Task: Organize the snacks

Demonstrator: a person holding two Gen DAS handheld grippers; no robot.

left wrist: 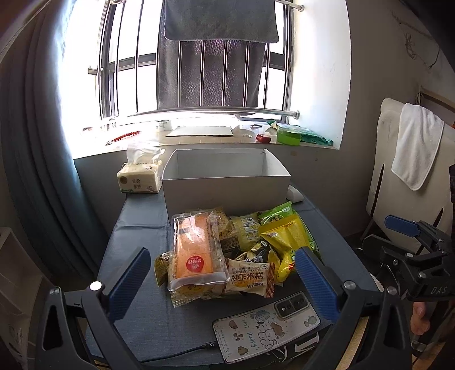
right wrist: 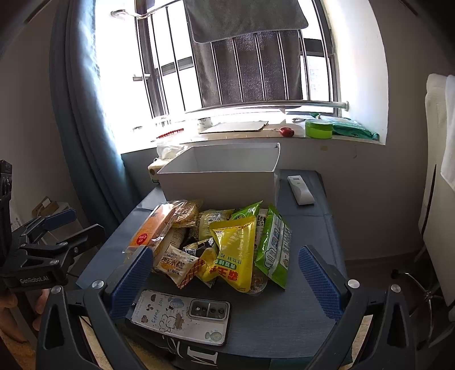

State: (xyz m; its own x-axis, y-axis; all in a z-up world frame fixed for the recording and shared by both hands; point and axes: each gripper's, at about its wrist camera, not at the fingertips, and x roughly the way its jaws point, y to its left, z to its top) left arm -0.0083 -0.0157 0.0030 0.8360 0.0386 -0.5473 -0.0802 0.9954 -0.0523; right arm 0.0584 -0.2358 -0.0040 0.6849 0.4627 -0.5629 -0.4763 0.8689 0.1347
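Beyond both wide-spread, empty jaws, snack pile [left wrist: 239, 253] on the table [left wrist: 136, 244] before the white box [left wrist: 224, 182].

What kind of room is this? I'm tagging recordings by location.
Probably a home bedroom or living room: a barred window with a towel hung to dry, a curtain, and a small cloth-covered table holding a tissue pack and phone.

White box [left wrist: 226, 186], yellow pouch [right wrist: 234, 250] (red lettering), cartoon-patterned phone [right wrist: 182, 316].

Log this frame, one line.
phase: pre-grasp | left gripper: open, empty | right gripper: open, empty | snack pile: on table, in front of white box | box: looks empty
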